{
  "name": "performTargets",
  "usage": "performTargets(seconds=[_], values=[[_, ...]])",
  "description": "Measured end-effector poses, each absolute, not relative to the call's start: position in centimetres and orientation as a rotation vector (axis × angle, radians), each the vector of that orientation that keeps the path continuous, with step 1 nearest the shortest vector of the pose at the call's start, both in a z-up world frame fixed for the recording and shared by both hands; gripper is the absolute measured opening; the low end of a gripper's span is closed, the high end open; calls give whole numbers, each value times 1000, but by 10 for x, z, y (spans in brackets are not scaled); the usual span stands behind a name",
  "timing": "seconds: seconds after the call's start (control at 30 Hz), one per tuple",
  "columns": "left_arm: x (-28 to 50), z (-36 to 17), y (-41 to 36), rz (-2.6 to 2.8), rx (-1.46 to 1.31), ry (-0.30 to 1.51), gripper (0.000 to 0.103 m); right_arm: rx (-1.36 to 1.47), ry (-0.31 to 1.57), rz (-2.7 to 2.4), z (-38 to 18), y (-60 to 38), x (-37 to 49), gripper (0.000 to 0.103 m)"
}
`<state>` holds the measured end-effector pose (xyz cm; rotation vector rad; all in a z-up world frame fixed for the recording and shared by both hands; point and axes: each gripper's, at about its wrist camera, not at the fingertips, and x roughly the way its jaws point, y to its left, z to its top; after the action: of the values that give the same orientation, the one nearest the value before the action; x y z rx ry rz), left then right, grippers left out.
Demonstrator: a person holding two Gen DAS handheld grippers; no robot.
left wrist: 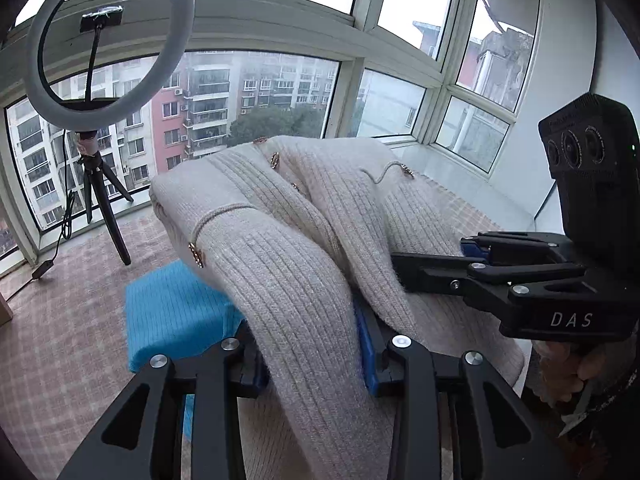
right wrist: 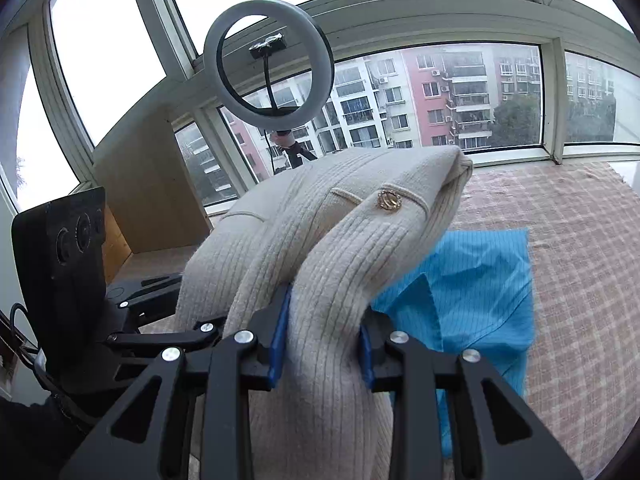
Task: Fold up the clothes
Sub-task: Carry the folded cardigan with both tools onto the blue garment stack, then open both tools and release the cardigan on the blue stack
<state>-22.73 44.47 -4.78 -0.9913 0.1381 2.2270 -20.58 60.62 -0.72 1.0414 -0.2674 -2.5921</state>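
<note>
Nearest the left wrist camera, the left gripper (left wrist: 312, 364) stands partly spread with a thick roll of the cream ribbed cardigan (left wrist: 288, 264) between its blue pads (left wrist: 366, 356); the left pad is mostly hidden behind the knit, so whether both pads press cannot be told. In the right wrist view, the right gripper (right wrist: 324, 344) pinches another bunched fold of the same cardigan (right wrist: 340, 240), its blue pads (right wrist: 280, 340) tight against the wool. The garment's lower edge is cut off by the frame. The soft, corded knit carries small gold buttons (right wrist: 389, 201) and hangs raised over a flat blue striped cloth (right wrist: 472, 280), which lies on a pink checked cover (right wrist: 580, 260). Farther back stand a ring light (left wrist: 108, 40) on a tripod and curved windows (left wrist: 260, 92) facing apartment blocks.
</note>
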Motion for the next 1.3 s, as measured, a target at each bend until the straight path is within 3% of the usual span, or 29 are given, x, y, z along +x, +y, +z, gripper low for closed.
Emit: performTargets(seconds=[0.07, 0.17, 0.27, 0.43, 0.57, 0.67, 0.73, 0.8, 0.9, 1.3], values=[[-238, -88, 438, 2240, -1167, 227, 39, 1186, -136, -2578, -37, 623, -222, 30], [-236, -100, 401, 2236, -1245, 70, 39, 1468, -252, -2623, -86, 677, -217, 33], [-228, -70, 398, 2294, -1164, 128, 37, 1282, -494, -2640, -81, 710, -192, 33], [-229, -25, 427, 2352, -988, 267, 39, 1166, -279, -2768, -42, 681, -198, 33], [-248, -41, 452, 2349, -1016, 337, 40, 1150, -98, -2782, -38, 644, -220, 33], [-261, -76, 469, 2309, -1116, 364, 40, 1192, -113, -2741, -50, 631, -237, 35], [-267, -95, 476, 2296, -1149, 377, 42, 1235, -121, -2709, -67, 627, -245, 44], [-269, -107, 479, 2290, -1159, 372, 44, 1323, -101, -2686, -90, 624, -253, 46], [-267, -93, 474, 2276, -1168, 327, 44, 1364, -102, -2687, -99, 624, -254, 47], [-224, -25, 436, 2313, -1096, 299, 45, 1266, -129, -2871, -30, 617, -203, 57]])
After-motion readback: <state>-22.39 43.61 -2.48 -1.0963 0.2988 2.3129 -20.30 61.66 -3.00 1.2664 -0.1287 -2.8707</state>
